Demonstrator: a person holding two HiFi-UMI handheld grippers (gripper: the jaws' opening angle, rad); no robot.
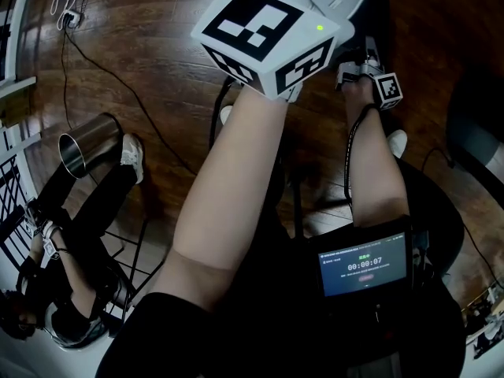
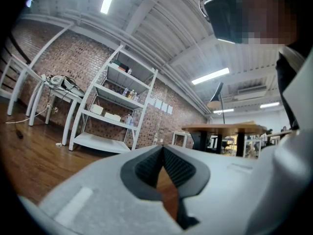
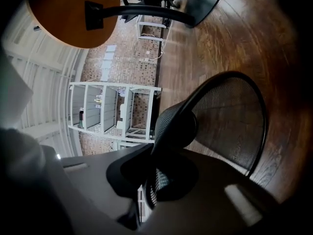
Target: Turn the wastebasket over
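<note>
Gripping curved black mesh wastebasket [image 3: 178, 126] rim: right tool [image 3: 154, 166].

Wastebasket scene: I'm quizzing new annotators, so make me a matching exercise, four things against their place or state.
Things:
1. mesh wastebasket
2. left gripper
3. white shelving
4. small screen

Places or states:
A. stands in front of the brick wall
B. shows timer digits
C. gripped by the right gripper
D. jaws together, nothing between them

Pairs: 1-C, 2-D, 3-A, 4-B
</note>
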